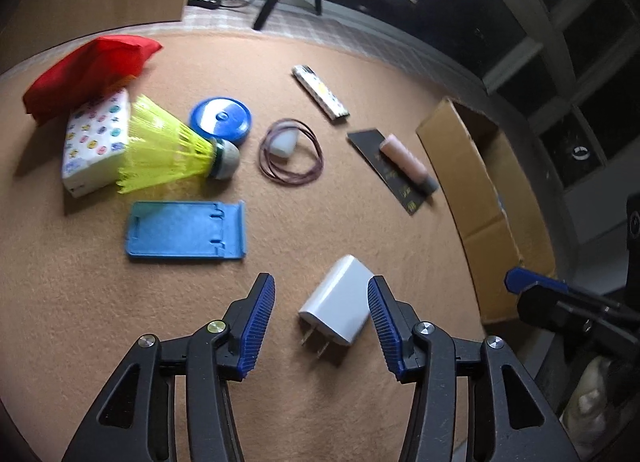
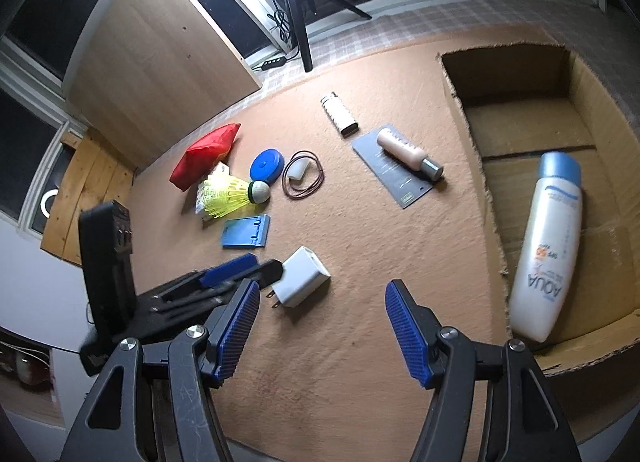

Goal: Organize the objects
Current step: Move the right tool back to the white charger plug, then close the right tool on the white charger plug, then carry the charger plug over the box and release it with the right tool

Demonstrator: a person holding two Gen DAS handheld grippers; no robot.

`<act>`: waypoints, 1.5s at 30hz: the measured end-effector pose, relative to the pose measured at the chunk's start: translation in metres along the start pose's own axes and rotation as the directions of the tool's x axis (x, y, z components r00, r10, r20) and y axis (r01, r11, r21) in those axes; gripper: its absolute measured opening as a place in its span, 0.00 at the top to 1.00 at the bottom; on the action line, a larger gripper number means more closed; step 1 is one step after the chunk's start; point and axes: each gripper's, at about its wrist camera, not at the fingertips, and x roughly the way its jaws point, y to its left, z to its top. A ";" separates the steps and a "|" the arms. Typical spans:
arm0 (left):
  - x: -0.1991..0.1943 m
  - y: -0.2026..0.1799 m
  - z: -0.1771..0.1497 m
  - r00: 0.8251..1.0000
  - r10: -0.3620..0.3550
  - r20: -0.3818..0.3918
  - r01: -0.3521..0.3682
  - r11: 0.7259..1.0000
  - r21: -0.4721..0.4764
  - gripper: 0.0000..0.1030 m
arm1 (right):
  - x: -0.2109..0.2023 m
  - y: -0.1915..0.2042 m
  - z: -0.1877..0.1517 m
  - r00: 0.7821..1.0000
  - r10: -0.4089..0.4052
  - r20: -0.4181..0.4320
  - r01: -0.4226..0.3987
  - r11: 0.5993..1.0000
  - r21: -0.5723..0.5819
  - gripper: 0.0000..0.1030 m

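Two close, downward wrist views (shared: white charger (image 1: 339, 299))

Landmark: charger (image 1: 340, 300), flat on the table (image 1: 120, 342), prongs toward the camera. Left tool (image 1: 321, 320) straddles it, right pad at its edge, contact unclear. Phone stand (image 1: 186, 231) behind-left of charger; shuttlecock (image 1: 176, 150) further behind, lying against a tissue pack (image 1: 94, 142), a pouch (image 1: 86, 72) leaning on that pack. Round case (image 1: 221, 118) and cord loop (image 1: 291, 152) behind charger. Cardboard box (image 2: 532, 134) to charger's right; bottle (image 2: 548, 246) lies in it. Right tool (image 2: 322, 326) hovers near-right of charger.
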 end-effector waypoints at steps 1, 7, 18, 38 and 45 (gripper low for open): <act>0.002 -0.001 -0.001 1.000 -0.007 -0.005 0.007 1.000 0.009 0.51 | 0.001 0.000 0.000 1.000 0.004 -0.002 -0.004 1.000 0.004 0.40; 0.007 -0.018 -0.011 0.998 -0.053 -0.030 0.056 0.995 0.083 0.51 | 0.015 -0.001 0.005 0.999 0.039 -0.032 -0.038 0.999 0.039 0.40; 0.012 -0.032 -0.034 0.998 -0.049 -0.050 0.052 0.996 0.070 0.50 | 0.050 -0.003 0.007 0.992 0.049 -0.112 -0.045 0.998 0.038 0.41; 0.020 -0.037 -0.036 0.997 -0.049 -0.066 0.052 0.998 0.044 0.60 | 0.095 0.002 0.003 0.977 0.001 -0.213 -0.013 0.999 -0.051 0.65; 0.017 -0.045 -0.039 0.998 -0.041 -0.053 0.043 0.998 0.042 0.60 | 0.088 0.002 0.002 0.981 -0.009 -0.196 -0.005 0.997 -0.071 0.65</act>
